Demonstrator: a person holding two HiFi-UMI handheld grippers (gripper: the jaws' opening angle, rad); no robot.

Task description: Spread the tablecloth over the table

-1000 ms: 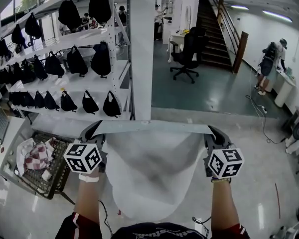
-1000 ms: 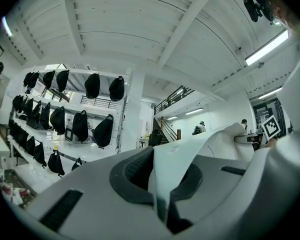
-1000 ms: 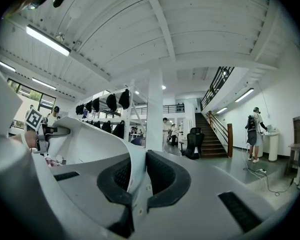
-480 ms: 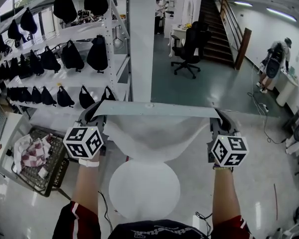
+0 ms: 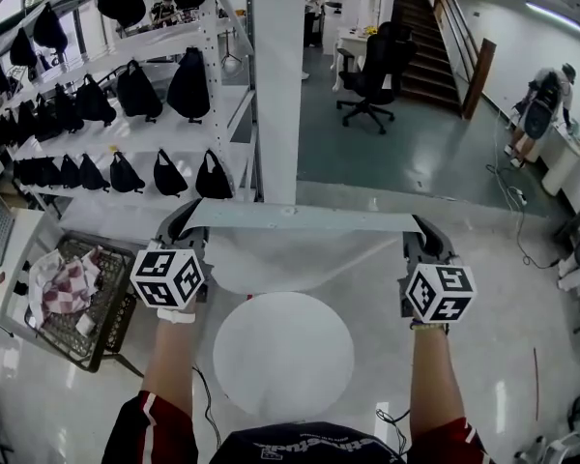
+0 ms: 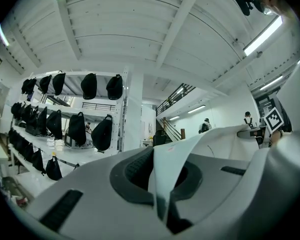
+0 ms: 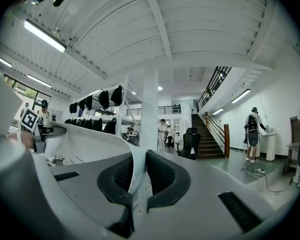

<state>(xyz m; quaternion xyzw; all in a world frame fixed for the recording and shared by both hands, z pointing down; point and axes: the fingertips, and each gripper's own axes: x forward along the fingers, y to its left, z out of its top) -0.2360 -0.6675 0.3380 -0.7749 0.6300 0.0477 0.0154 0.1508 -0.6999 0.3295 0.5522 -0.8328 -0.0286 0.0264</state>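
Note:
A white tablecloth (image 5: 300,245) is stretched taut between my two grippers, its top edge level and its body swung out beyond the far rim of the round white table (image 5: 283,356). The tabletop shows bare below my arms. My left gripper (image 5: 186,220) is shut on the cloth's left corner, and in the left gripper view the fabric (image 6: 165,169) is pinched between the dark pads. My right gripper (image 5: 418,230) is shut on the right corner, where a thin fold of cloth (image 7: 134,176) runs between its pads. Both grippers point level, away from me.
White shelving (image 5: 155,133) with several black bags stands ahead on the left, beside a white pillar (image 5: 278,85). A wire basket (image 5: 92,307) with a checked cloth sits left of the table. A black office chair (image 5: 375,66), a staircase and a person (image 5: 541,114) are farther off.
The cloth, which hung in front of me and hid the table, has swung away past its far rim, so the whole round top shows. Both grippers have moved with it, still shut.

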